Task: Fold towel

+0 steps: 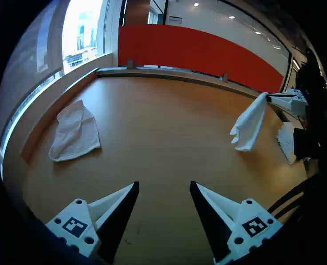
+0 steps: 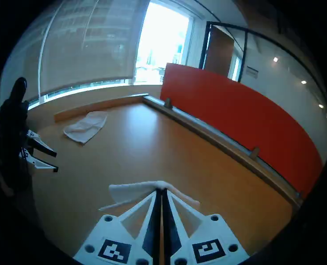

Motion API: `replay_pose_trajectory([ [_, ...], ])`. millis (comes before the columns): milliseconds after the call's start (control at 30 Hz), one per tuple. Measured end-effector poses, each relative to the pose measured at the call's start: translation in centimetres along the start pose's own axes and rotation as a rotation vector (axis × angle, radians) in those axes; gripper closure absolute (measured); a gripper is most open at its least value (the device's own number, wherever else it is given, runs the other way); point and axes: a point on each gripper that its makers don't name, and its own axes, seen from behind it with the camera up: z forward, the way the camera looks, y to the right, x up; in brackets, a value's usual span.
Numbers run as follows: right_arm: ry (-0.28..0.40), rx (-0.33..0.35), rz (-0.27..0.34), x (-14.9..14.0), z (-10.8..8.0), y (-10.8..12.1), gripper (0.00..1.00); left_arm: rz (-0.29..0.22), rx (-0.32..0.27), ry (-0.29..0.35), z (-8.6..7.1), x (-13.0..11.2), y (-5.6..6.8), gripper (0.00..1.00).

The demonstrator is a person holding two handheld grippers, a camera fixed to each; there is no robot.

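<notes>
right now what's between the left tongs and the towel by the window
Just bare table between the left tongs and that towel, seen in the left gripper view.

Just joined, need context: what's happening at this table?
A person is working with two hand-held grippers. The right hand-held gripper is shut on a white towel, which hangs from it over the wooden table. The left hand-held gripper is open and empty. A second towel lies crumpled by the window.

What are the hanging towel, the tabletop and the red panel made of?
Hanging towel: soft white cloth, likely cotton terry; it drapes limply. Tabletop: wood or wood-look laminate, satin; even brown, soft sheen. Red panel: smooth matte board, material unclear; uniform colour.
</notes>
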Motion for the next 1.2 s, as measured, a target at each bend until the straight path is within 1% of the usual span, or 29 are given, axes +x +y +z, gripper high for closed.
replay_pose_trajectory([
  [200, 0.004, -0.023, 0.009, 0.1, -0.9, 1.7, 0.98, 0.009, -0.008, 0.001, 0.2, 0.3, 0.5, 0.15],
  [500, 0.01, -0.07, 0.029, 0.1, -2.6, 5.2, 0.98, 0.019, -0.014, 0.001, 0.6, 0.8, 1.0, 0.15],
  [900, 0.008, -0.154, 0.052, -0.7, -5.7, 11.6, 0.98, 0.02, -0.011, 0.001, 1.0, 1.4, 1.2, 0.15],
  [1200, 0.009, -0.217, 0.104, -2.0, -8.2, 16.4, 0.98, 0.029, -0.008, -0.003, 1.1, 1.6, 1.4, 0.15],
])
